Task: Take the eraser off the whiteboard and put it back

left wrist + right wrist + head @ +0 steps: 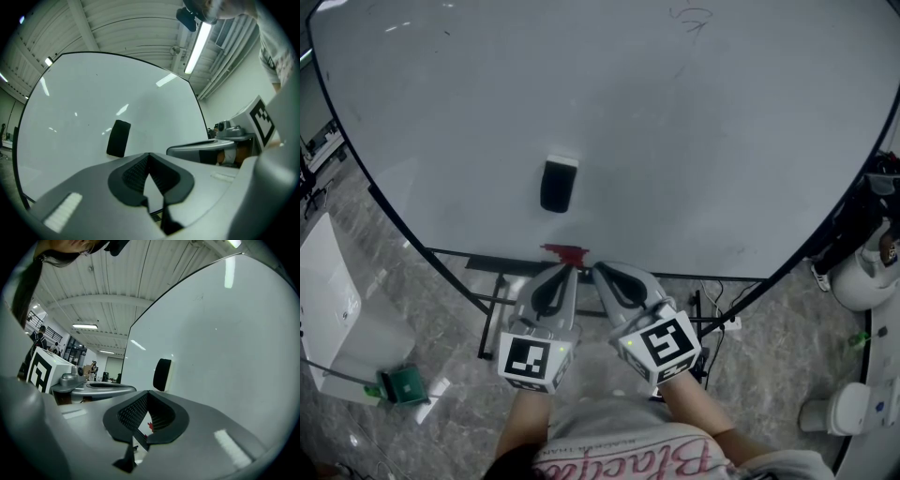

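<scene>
A black eraser (558,184) with a white back sticks upright on the whiteboard (675,141), low and a little left of centre. It also shows in the left gripper view, eraser (118,138), and in the right gripper view, eraser (162,374). My left gripper (565,274) and right gripper (600,274) hang side by side just below the board's lower edge, short of the eraser and apart from it. Both point at the board. The left gripper (149,155) has its jaws together and empty. The right gripper (147,393) looks the same, with nothing between its pads.
A small red object (565,252) lies at the board's bottom edge, right in front of the fingertips. The board's black stand (492,300) spreads over the marble floor. A white box (333,300) with a green item (401,384) stands at left, white canisters (862,277) at right.
</scene>
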Motion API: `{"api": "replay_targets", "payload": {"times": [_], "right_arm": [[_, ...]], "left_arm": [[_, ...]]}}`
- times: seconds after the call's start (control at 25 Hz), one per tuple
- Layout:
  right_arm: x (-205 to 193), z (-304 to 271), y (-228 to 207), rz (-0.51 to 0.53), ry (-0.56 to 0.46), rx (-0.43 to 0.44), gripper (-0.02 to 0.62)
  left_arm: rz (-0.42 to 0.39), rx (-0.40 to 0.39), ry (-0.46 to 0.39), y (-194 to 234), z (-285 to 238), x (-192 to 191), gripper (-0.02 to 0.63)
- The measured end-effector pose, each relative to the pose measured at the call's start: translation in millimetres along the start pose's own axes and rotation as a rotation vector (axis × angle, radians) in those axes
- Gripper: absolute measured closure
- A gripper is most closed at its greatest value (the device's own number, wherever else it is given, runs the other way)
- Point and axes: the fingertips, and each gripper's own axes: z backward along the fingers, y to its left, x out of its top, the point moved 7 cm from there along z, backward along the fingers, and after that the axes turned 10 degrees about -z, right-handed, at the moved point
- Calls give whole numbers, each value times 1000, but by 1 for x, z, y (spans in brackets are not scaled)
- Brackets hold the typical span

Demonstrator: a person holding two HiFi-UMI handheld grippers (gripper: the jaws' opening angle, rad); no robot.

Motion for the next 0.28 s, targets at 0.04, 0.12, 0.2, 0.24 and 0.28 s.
{"api": "replay_targets", "payload": {"times": [0.04, 0.12, 0.2, 0.24, 0.28], "right_arm": [[-1, 0, 0, -1, -3, 3, 595], [-2, 0, -1, -6, 3, 4, 595], [-2, 0, -1, -8, 18, -2, 595], [-3, 0, -1, -8, 24, -3, 595], [-3, 0, 0, -7, 28, -3, 595]], "left_arm": [[-3, 1, -2, 0, 0, 1, 606], [-17, 0, 1, 0, -1, 1, 606], [-23, -2, 3, 0, 0, 1, 606], [-23, -3, 3, 0, 0, 1, 606], [-23, -3, 3, 0, 0, 0, 606]]}}
